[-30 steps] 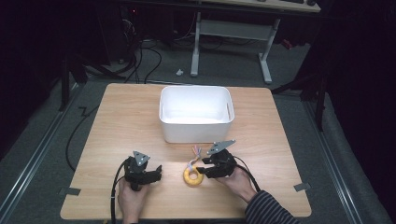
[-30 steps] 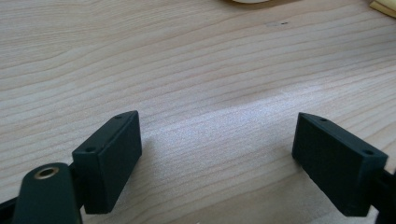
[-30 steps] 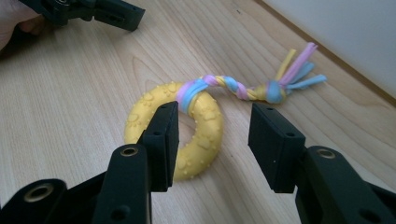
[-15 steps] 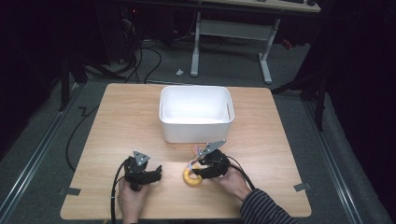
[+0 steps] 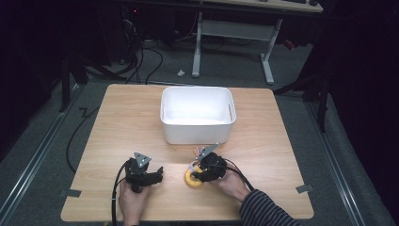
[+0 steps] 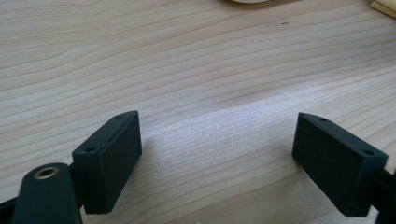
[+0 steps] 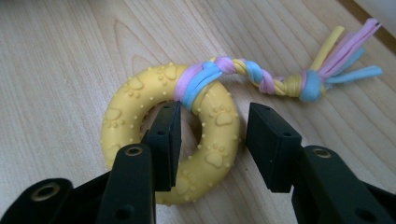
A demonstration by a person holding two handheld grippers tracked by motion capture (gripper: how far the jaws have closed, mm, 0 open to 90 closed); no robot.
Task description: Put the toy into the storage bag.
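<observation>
- The right gripper (image 7: 212, 140) straddles one side of a yellow rubber ring dog toy (image 7: 140, 98): in the right gripper view one jaw sits inside the ring's hole, the other outside its rim, with a small gap showing on the outer side, so the jaws are spread around the ring and not yet pinching it
- The toy lies flat on the wooden worktop (image 5: 122, 117), near the front edge, at about 6 o'clock from the white plastic bin (image 5: 197, 136); its braided pastel rope tail (image 7: 261, 77) runs off toward 2 o'clock in the right gripper view, ending in a loose tassel
- To do the grasp well, I judge the jaws should close squarely across the ring's thickness, clear of the rope knot at the top, so the pads bite rubber rather than slippery fabric
- The bumpy paw-print surface should give good purchase; a firm squeeze likely suffices, as the rubber may flex
- Lift straight up so the trailing tail does not snag
- The left gripper (image 5: 143, 175) rests at about 9 o'clock of the toy, jaws spread wide over bare wood, holding nothing
</observation>
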